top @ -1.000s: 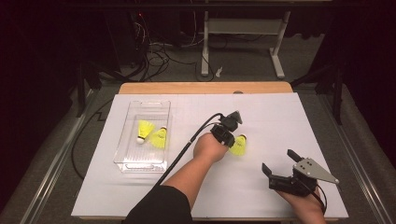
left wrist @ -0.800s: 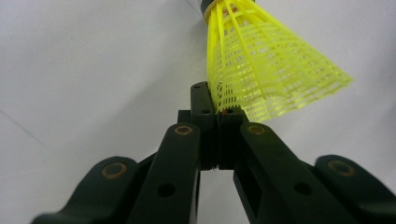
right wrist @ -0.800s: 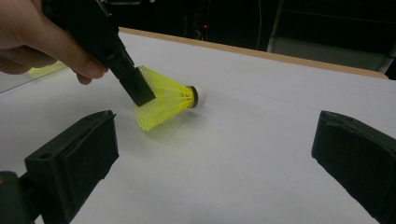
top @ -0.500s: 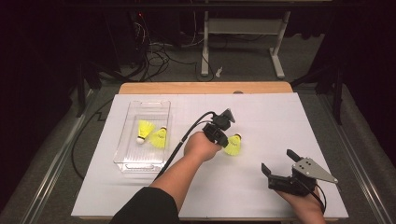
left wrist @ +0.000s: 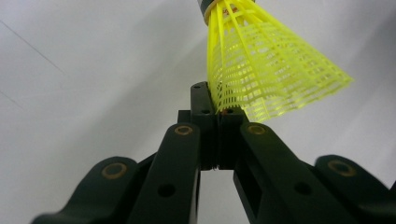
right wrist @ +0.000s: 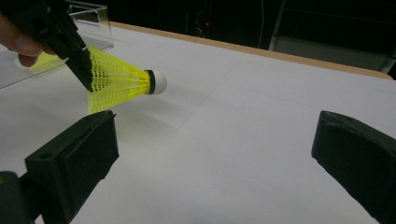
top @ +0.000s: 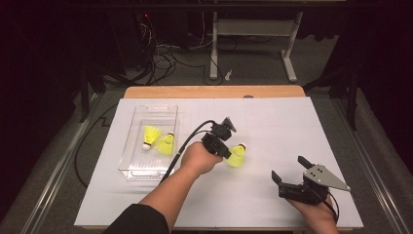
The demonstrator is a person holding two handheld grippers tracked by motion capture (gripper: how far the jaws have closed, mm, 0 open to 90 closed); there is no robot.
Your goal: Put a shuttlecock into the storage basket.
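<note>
My left gripper (top: pixel 227 154) is shut on the skirt rim of a yellow shuttlecock (top: pixel 237 155), which it holds just above the white table near the middle. In the left gripper view the jaws (left wrist: pixel 215 100) pinch the mesh edge of the shuttlecock (left wrist: pixel 266 70), whose cork points away. In the right gripper view the shuttlecock (right wrist: pixel 119 79) hangs level, with its white cork to the right, under the left gripper (right wrist: pixel 83 70). My right gripper (top: pixel 289 168) rests at the front right, open with nothing between its jaws (right wrist: pixel 215 135).
A clear plastic tray (top: pixel 127 168) stands at the left of the white table top (top: pixel 272 122), with two yellow shuttlecocks (top: pixel 151 134) (top: pixel 166 145) lying in it. A corner of the tray (right wrist: pixel 91 14) appears in the right gripper view. A wooden strip edges the table's far side.
My left hand has carried the shuttlecock leftward, toward the tray, and slightly up. The right gripper has stayed where it was.
</note>
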